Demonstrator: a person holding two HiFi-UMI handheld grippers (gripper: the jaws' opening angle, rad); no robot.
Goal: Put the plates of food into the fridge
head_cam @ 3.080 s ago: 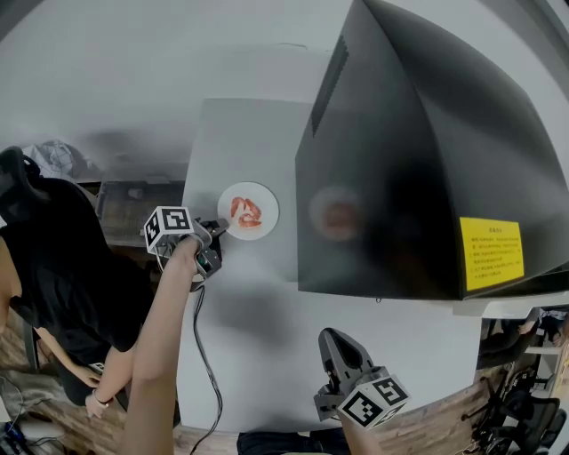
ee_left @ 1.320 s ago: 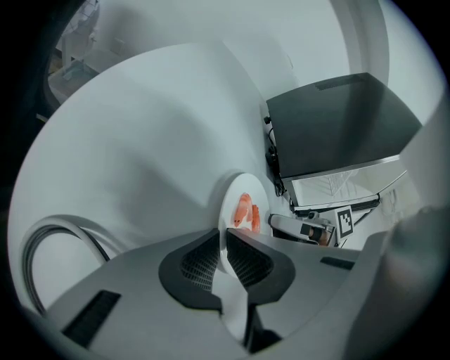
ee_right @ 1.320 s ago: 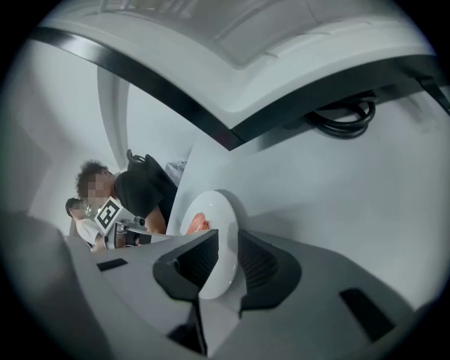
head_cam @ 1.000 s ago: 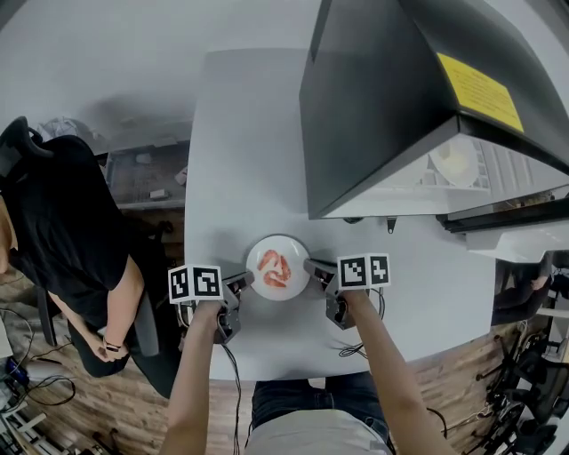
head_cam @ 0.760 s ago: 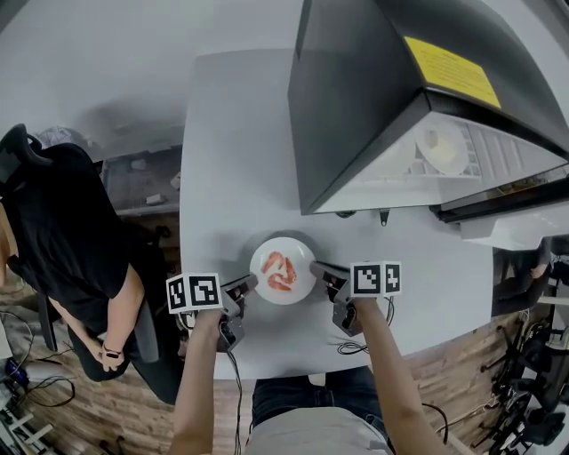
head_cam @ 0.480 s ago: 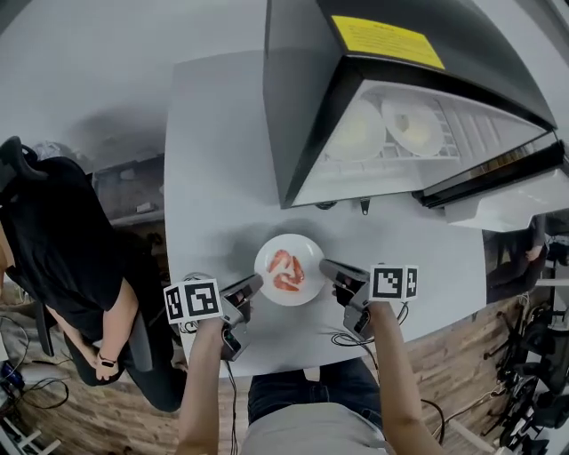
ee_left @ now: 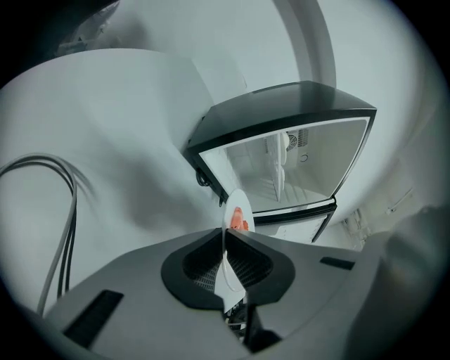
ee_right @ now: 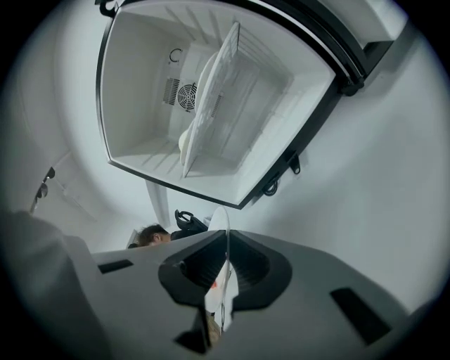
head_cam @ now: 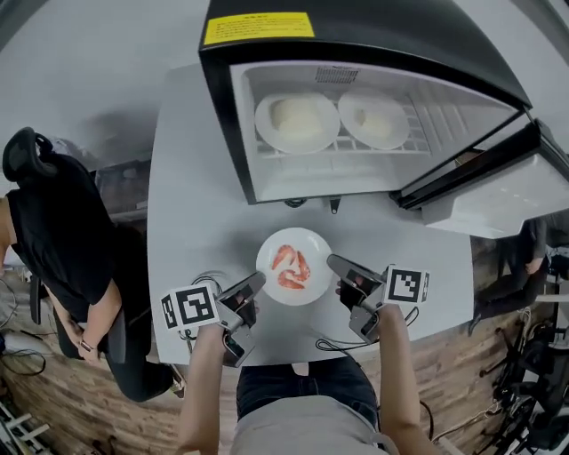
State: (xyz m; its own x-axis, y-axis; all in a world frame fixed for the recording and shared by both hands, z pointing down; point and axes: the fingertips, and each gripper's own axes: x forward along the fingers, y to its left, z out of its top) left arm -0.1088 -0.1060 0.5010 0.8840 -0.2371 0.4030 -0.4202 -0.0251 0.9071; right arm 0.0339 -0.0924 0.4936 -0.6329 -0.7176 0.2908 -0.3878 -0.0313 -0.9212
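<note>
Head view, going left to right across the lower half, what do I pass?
Person in black → left gripper → plate → right gripper.

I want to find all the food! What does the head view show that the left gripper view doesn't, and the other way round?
Only the head view: two plates on the wire shelf, the yellow label. Only the left gripper view: the left gripper shut on the rim of the plate of red food. Both: that plate and the open fridge.
</note>
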